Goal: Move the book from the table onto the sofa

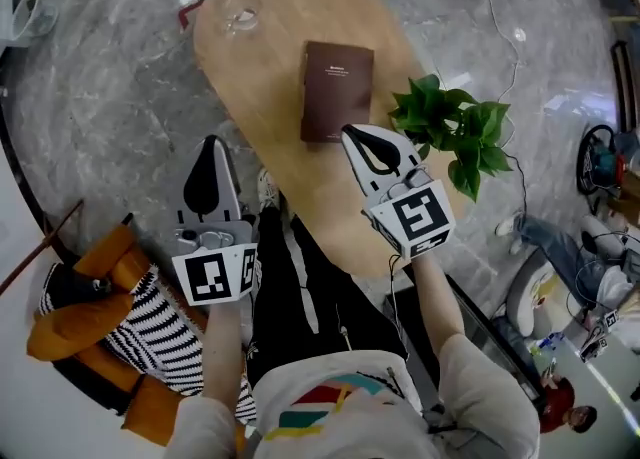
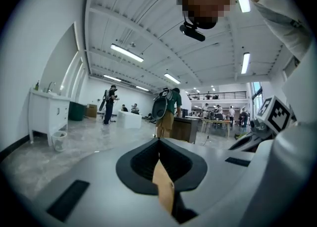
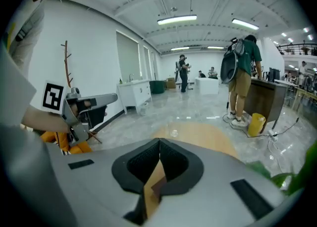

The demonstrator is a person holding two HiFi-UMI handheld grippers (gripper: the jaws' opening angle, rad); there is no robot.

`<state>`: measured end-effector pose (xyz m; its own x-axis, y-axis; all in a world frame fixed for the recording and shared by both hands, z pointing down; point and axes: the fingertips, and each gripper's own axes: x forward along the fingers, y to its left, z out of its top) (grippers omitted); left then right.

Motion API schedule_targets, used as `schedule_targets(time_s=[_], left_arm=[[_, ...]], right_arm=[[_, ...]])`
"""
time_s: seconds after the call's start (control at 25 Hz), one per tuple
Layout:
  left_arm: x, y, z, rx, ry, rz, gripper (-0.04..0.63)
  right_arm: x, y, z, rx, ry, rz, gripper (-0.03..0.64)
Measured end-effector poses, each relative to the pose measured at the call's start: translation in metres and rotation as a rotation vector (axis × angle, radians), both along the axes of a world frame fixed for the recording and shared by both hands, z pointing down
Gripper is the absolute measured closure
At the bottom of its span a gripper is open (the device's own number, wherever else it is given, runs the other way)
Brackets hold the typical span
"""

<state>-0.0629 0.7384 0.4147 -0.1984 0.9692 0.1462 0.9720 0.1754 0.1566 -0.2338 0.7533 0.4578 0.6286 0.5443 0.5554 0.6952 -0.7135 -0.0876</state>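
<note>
brown and hard-covered, the book (image 1: pixel 337 90) lies flat on the wooden desk (image 1: pixel 262 107), closed and not yet touched by anything. it sits just ahead of your right hand-held gripper (image 1: pixel 356 141), a little to the left of the line that tip points along. its long axis runs away from you, close to the same line, so the short near edge faces the tip.

your right hand-held gripper is closed with nothing in it. in the right gripper view its jaws (image 3: pixel 159 147) meet at the front, and only a sliver of desk shows through the gap behind them. your left hand-held gripper (image 1: pixel 213 151) is closed and empty too, as the left gripper view shows (image 2: pixel 159 144). it hangs off the near left edge of the desk, well apart from the book, so the right is clearly the nearer hand.

a leafy plant (image 1: pixel 455 127) stands to the right of the right tip, near the book's right side. a glass (image 1: pixel 240 17) sits beyond the book, further left.

an orange seat (image 1: pixel 70 337) with a striped throw lies below and left of your left hand-held gripper. i take that to be the sofa.

my reading is that you'll need the right jaws open before they reach that near edge. approaching along the book's length should keep you off the plant.
</note>
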Motion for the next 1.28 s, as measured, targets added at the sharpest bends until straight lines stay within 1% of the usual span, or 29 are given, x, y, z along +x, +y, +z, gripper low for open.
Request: schedule_targets(time_s=[0.12,0.2,0.28,0.36,0.44,0.48,0.64,0.76,0.84,0.92,1.04,1.16,1.28], left_arm=[[0.008,-0.002,0.061,0.05,-0.05,-0.034,0.589],[0.011,-0.007,0.1,0.083,-0.064,-0.034,0.589],[0.013,-0.012,0.137,0.13,-0.075,-0.016,0.588],[0.01,-0.018,0.168,0.184,-0.12,0.02,0.582],[0.005,-0.026,0.19,0.224,-0.172,0.055,0.499],[0.003,-0.029,0.198,0.236,-0.185,0.066,0.478],[0.005,-0.036,0.215,0.25,-0.19,0.067,0.459],[0.006,-0.04,0.22,0.266,-0.201,0.073,0.446],[0.005,-0.042,0.225,0.282,-0.208,0.086,0.417],[0.002,-0.046,0.233,0.304,-0.237,0.107,0.376],[-0.002,-0.053,0.252,0.353,-0.3,0.132,0.32],[-0.002,-0.062,0.266,0.401,-0.336,0.143,0.304],[0.001,-0.069,0.272,0.412,-0.352,0.146,0.302]], right_arm=[[-0.002,0.003,0.079,0.072,-0.083,-0.002,0.603],[-0.003,0.005,0.124,0.118,-0.133,0.003,0.603],[-0.005,0.007,0.162,0.153,-0.181,0.008,0.603],[-0.01,0.009,0.191,0.186,-0.239,0.005,0.604],[-0.016,0.007,0.212,0.216,-0.3,-0.012,0.604],[-0.018,0.006,0.221,0.227,-0.326,-0.023,0.604],[-0.016,0.0,0.244,0.257,-0.392,-0.066,0.604],[-0.006,-0.006,0.247,0.256,-0.406,-0.095,0.604],[0.006,-0.009,0.247,0.259,-0.392,-0.116,0.604],[0.022,-0.014,0.246,0.257,-0.376,-0.144,0.604],[0.04,-0.02,0.246,0.257,-0.358,-0.173,0.604],[0.05,-0.023,0.247,0.272,-0.334,-0.169,0.603],[0.065,-0.028,0.247,0.269,-0.326,-0.196,0.604]])
